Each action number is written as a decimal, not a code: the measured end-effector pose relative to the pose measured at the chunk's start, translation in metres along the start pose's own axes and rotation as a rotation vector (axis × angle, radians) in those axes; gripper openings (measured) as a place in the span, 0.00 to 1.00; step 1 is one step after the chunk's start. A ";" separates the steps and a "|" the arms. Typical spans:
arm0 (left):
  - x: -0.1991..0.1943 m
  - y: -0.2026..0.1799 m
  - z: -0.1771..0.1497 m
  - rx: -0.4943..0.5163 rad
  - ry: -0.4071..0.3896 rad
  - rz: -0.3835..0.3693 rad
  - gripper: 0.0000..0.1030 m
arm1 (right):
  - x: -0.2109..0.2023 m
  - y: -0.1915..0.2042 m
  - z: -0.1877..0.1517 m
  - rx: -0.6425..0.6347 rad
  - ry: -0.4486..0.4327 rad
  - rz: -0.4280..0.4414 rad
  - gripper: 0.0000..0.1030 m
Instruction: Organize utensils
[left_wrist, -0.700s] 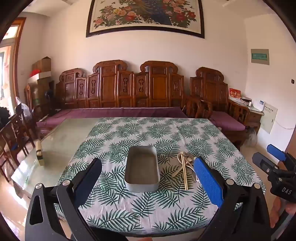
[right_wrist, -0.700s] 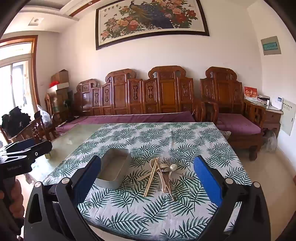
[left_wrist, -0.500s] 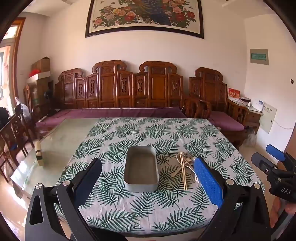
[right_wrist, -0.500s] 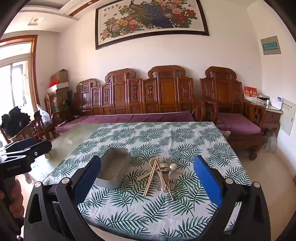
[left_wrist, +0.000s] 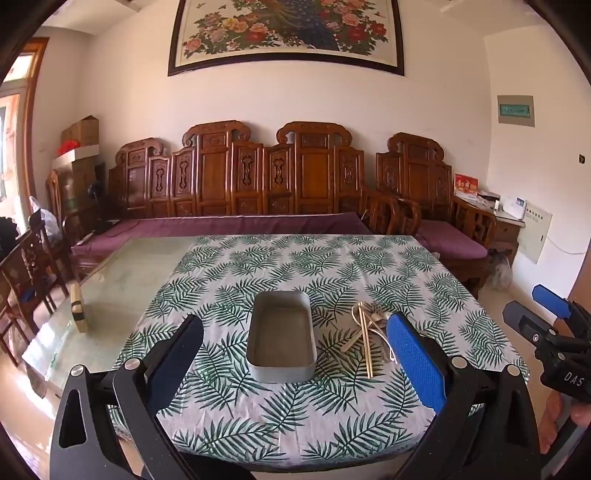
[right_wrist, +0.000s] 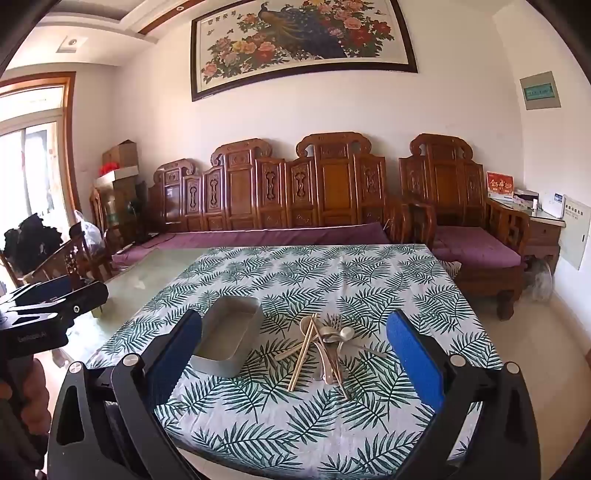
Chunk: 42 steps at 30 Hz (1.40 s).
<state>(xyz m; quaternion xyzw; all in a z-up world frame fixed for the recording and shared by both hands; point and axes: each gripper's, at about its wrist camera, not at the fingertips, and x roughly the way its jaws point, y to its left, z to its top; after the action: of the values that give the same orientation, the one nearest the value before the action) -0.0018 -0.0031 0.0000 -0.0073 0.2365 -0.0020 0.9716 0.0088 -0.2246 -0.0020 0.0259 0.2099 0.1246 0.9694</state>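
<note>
Tin (left_wrist: 281, 335) sits empty on the leafy tablecloth (left_wrist: 295, 266), utensils (right_wrist: 325, 345) heaped beside it — left gripper (left_wrist: 295, 363) and right gripper (right_wrist: 295, 360) both spread wide, holding nothing.

Both your grippers hang wide apart and hold nothing.

Your left gripper (left_wrist: 293, 365) tips gently downward, its two blue-padded fingers (left_wrist: 415, 363) spread to their fullest with nothing pressed between them. Your right gripper (right_wrist: 293, 363) sits beside it at much the same downward tilt, its fingers (right_wrist: 413, 363) just as wide. In the left wrist view your right hand (left_wrist: 565, 424) wraps the handle at the right edge; in the right wrist view your left hand (right_wrist: 31, 402) grips its handle at the left edge.
</note>
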 end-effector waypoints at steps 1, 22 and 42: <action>0.000 0.000 0.000 0.000 0.000 -0.001 0.94 | -0.001 0.000 0.000 -0.001 0.000 -0.001 0.98; -0.002 -0.003 -0.001 0.013 -0.002 0.000 0.94 | -0.001 0.003 0.003 -0.001 0.001 0.000 0.98; 0.000 -0.004 -0.001 0.021 0.001 -0.008 0.94 | 0.001 0.001 0.000 -0.003 0.000 -0.001 0.98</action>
<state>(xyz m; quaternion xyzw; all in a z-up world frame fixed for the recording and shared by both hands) -0.0024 -0.0072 -0.0008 0.0018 0.2371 -0.0085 0.9715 0.0094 -0.2238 -0.0022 0.0245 0.2097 0.1247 0.9695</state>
